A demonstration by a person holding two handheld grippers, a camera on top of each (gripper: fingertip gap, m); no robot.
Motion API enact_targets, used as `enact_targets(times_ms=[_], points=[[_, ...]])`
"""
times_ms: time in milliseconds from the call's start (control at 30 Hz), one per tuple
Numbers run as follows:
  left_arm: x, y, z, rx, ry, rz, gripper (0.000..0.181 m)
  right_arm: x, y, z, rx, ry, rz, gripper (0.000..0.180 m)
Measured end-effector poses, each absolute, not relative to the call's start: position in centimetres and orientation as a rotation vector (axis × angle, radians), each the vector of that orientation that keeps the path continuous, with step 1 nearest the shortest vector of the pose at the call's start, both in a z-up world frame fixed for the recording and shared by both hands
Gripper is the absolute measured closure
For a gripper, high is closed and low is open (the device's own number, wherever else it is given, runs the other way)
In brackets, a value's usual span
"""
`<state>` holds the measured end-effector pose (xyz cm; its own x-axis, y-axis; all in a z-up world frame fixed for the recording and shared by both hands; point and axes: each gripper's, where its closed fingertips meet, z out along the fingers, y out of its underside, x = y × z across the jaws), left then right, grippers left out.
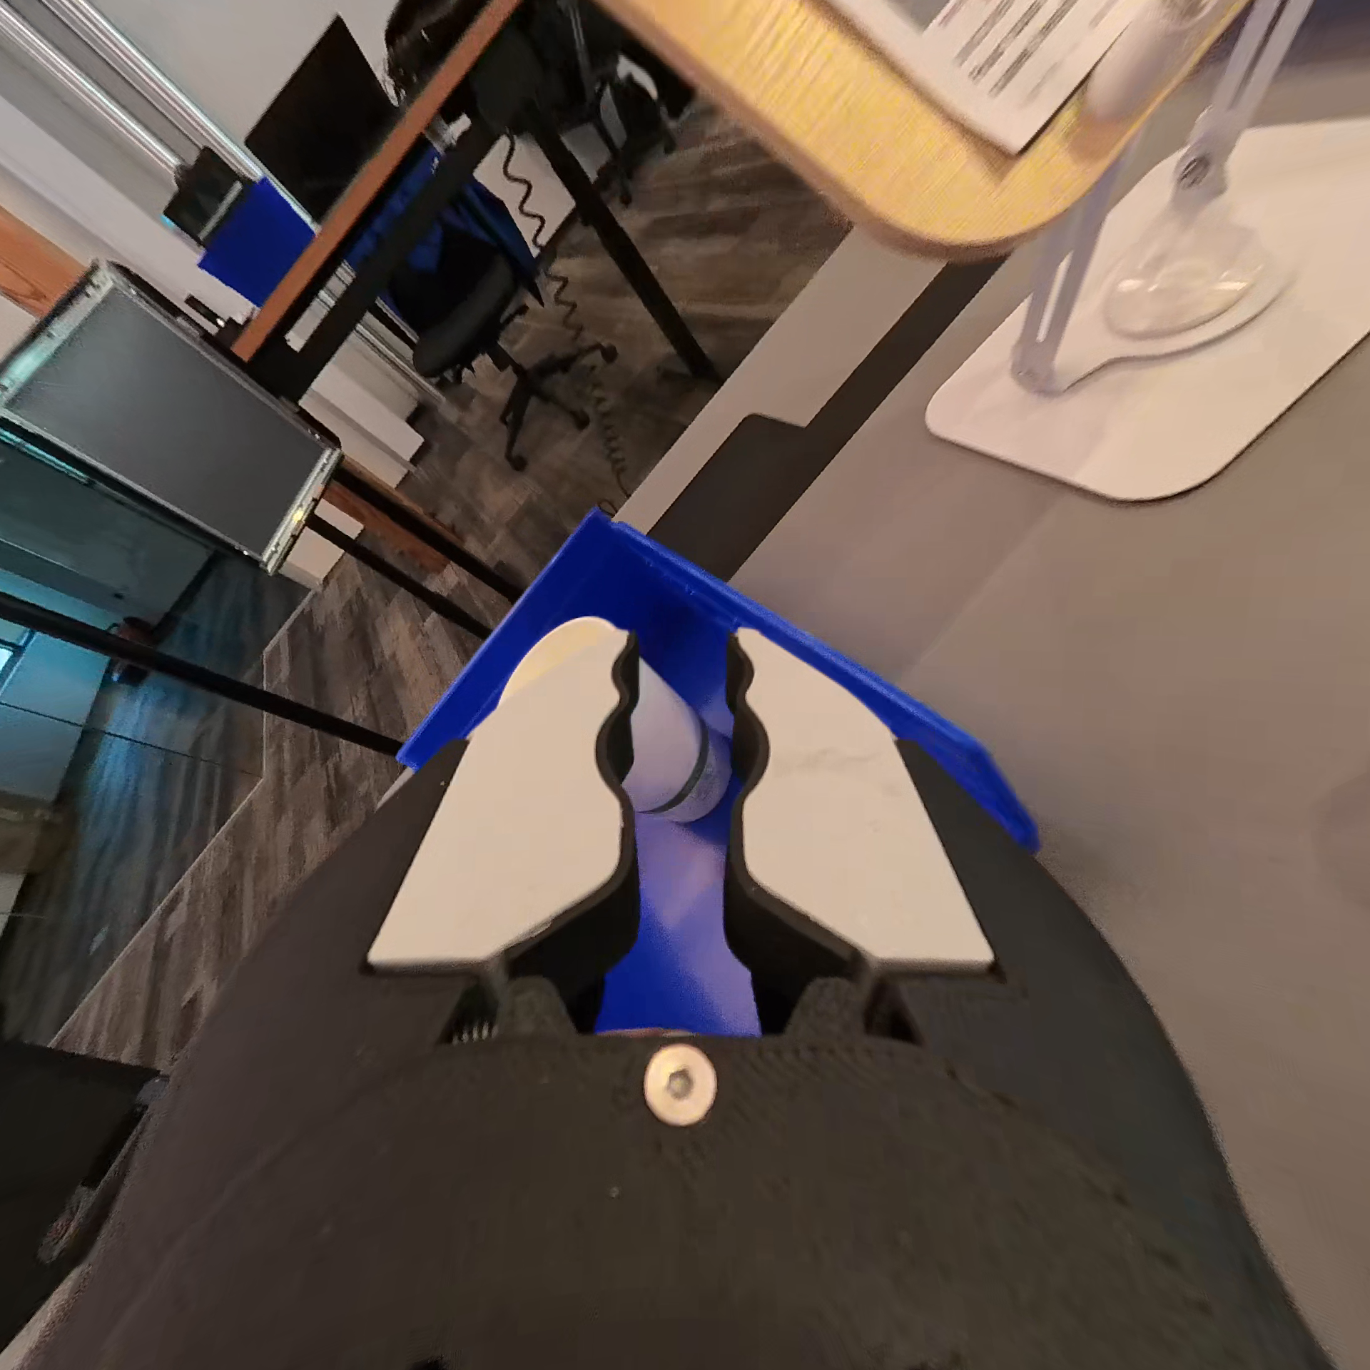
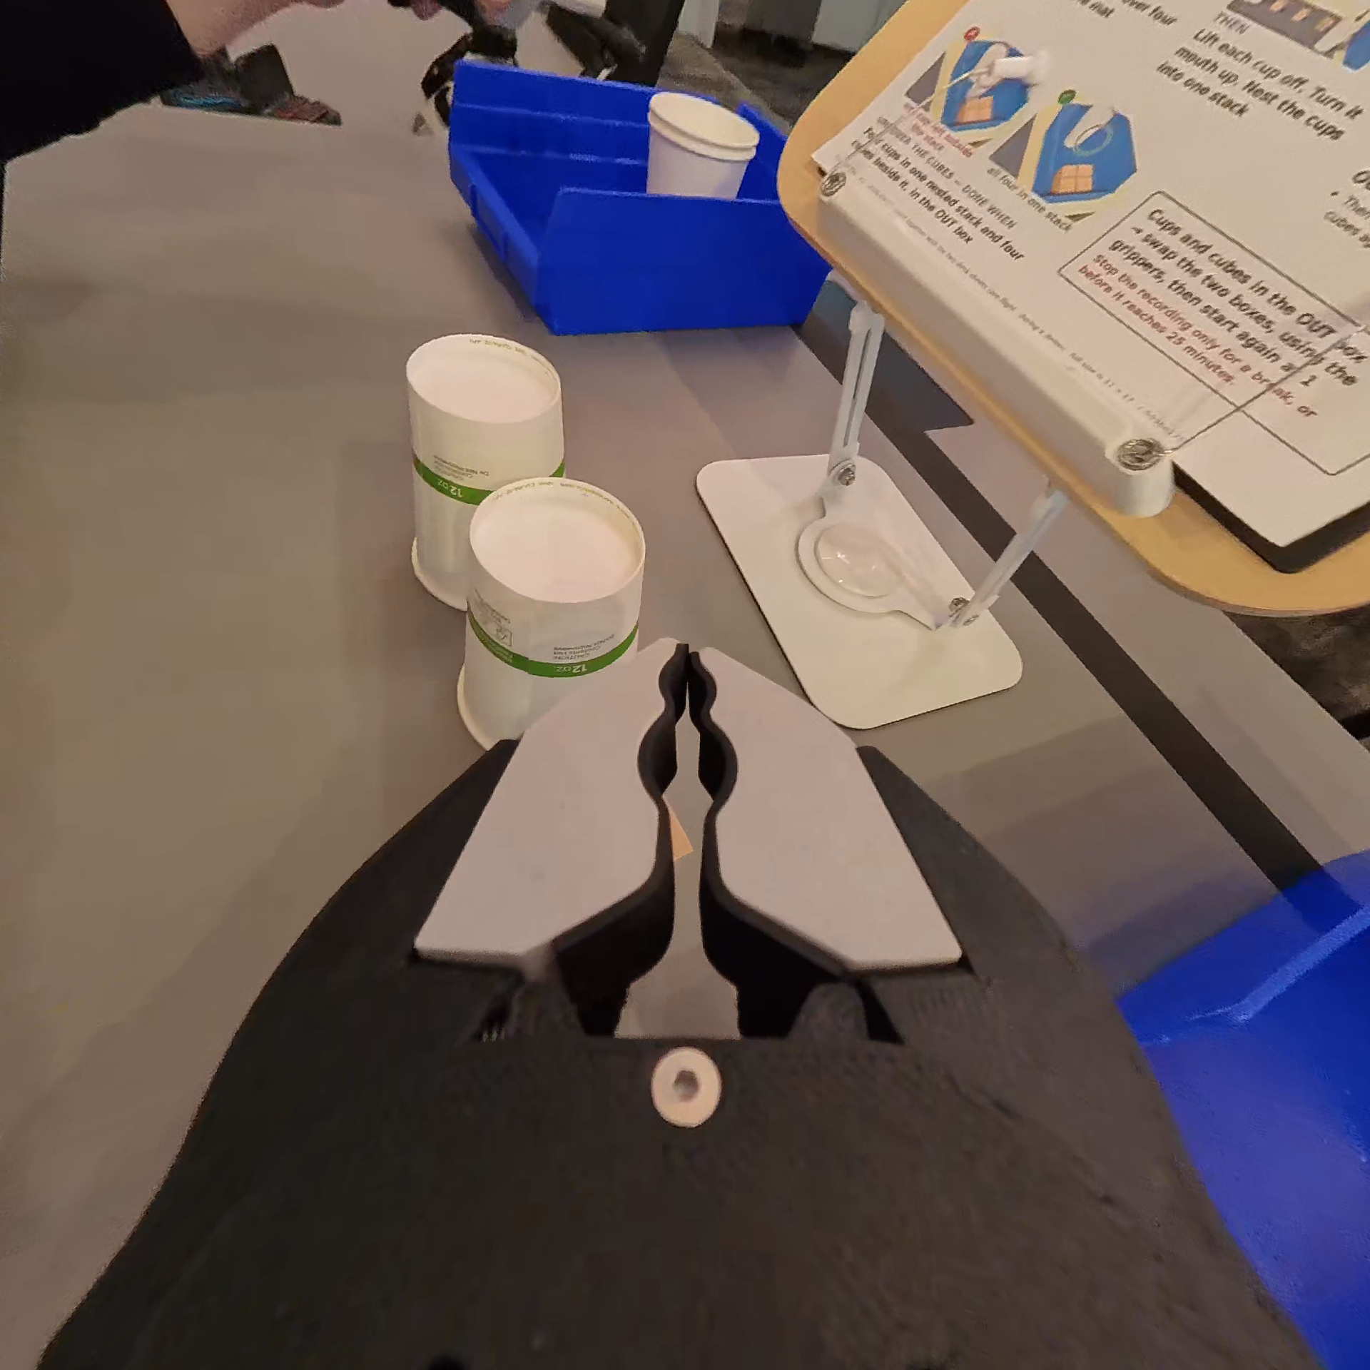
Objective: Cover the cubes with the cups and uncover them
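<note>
In the right wrist view, two white paper cups with green bands stand upside down on the grey table (image 2: pixel 222 519), one farther off (image 2: pixel 485 445) and one nearer (image 2: pixel 552 586). My right gripper (image 2: pixel 687 656) is shut and empty, just in front of the nearer cup. A small tan piece (image 2: pixel 679 838) shows through the gap between its fingers. A third white cup (image 2: pixel 700 152) stands mouth up in the far blue bin (image 2: pixel 630 252). In the left wrist view, my left gripper (image 1: pixel 682 645) is open over that bin (image 1: pixel 852 667), with the cup (image 1: pixel 667 749) in the gap.
A white stand base (image 2: pixel 860 586) carries a wooden board with an instruction sheet (image 2: pixel 1112 245) at the right. A second blue bin (image 2: pixel 1260 1075) sits at the near right. A person's dark sleeve (image 2: pixel 74 59) is at the top left. Office desks and chairs (image 1: pixel 474 326) stand beyond the table edge.
</note>
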<state>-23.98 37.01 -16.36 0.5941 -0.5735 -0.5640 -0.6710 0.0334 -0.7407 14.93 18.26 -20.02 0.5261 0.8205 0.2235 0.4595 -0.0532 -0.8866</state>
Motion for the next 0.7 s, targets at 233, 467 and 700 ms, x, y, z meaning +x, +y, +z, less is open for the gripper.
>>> enact_targets(times_ms=[233,467,700], points=[[-26.1,41.7,-19.3,-1.749,1.144,0.166,0.156,15.5,18.9,-20.5,-1.698,-1.057,0.432,0.18],[-27.1,43.9,-21.7,-1.805,1.257,0.255,0.16,15.5,19.2,-20.8,-1.707,-1.055,0.438,0.18],[-27.3,45.1,-22.1,-1.825,1.264,0.22,0.163,15.3,19.3,-20.9,-1.708,-1.055,0.444,0.18]])
